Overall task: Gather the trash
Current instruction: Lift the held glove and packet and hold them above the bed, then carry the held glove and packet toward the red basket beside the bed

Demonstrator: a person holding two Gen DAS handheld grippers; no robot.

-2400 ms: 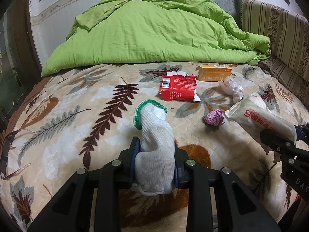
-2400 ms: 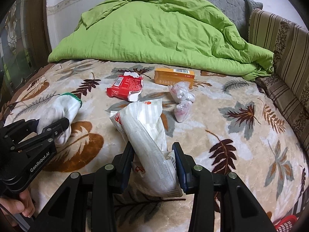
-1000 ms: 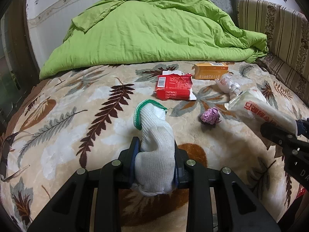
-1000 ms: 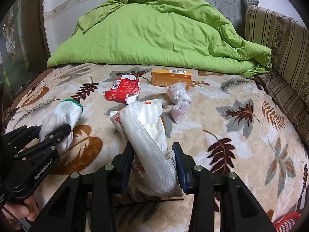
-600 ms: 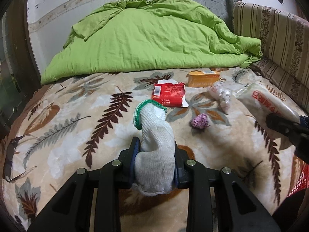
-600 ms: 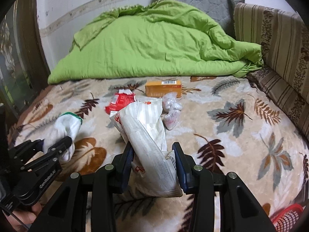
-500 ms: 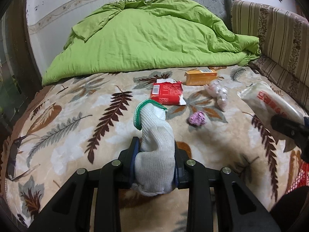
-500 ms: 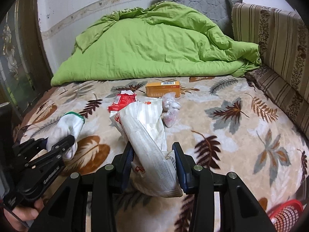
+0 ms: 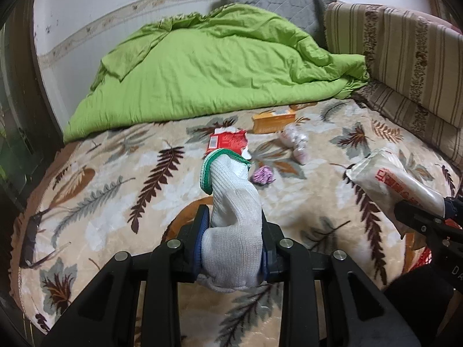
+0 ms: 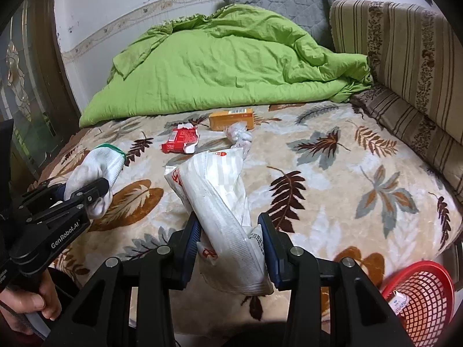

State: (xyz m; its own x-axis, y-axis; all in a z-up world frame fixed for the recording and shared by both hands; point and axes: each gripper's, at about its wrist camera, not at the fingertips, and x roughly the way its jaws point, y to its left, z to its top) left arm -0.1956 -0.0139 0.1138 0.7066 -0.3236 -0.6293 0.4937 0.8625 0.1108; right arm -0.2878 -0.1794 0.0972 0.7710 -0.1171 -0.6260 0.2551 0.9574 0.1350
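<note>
Glove within left gripper

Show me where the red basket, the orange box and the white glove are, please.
red basket [image 10: 419, 292]: right wrist view, on its mesh wall.
orange box [image 10: 231, 119]: right wrist view, middle of its front face.
white glove [image 9: 231, 202]: left wrist view, on its knitted middle.

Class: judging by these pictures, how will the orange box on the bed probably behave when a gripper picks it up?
The orange box keeps straight edges, so probably stiff cardboard. It lies flat on the leaf-print blanket, so is unlikely to roll. Probably light, perhaps crushable.
</note>
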